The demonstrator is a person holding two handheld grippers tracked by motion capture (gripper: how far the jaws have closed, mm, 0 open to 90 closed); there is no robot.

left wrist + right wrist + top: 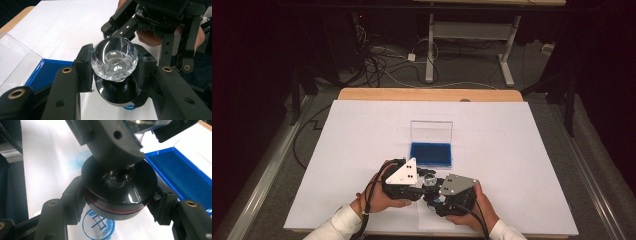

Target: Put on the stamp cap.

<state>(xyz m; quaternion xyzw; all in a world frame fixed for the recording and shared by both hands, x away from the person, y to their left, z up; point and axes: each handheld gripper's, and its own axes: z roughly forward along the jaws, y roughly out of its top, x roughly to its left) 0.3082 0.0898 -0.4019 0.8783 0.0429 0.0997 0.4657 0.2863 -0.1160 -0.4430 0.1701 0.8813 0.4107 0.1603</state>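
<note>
Both hands meet at the near edge of the table (362, 130), over the white sheet that covers it, and between them sits a round stamp (120, 192). It has a black disc body with a thin red line round its rim and a clear faceted knob (114, 60) on top. The left gripper (424, 184) has its fingers (83, 67) closed tight on either side of that clear knob. The right gripper (432, 196) comes in from the other side, lower down, and its fingers (72, 197) clamp the black disc. Each holds firmly, with no gap to be seen at the pads.

Under the stamp, on the white paper, a blue round print (98, 225) with a character inside it lies half uncovered, and a fainter blue smudge shows farther up the sheet. Just behind the hands stands the blue ink pad (430, 154) in its case, the clear lid (431, 131) tipped upright.

To my eye a print is already made, and the stamp is held just above or beside the mark. Whether its face touches the paper I can't tell. The next move, I think, calls for a straight lift with both grips steady, so the wet face doesn't drag across the fresh ink, then a carry back to the pad or on to clean paper.
</note>
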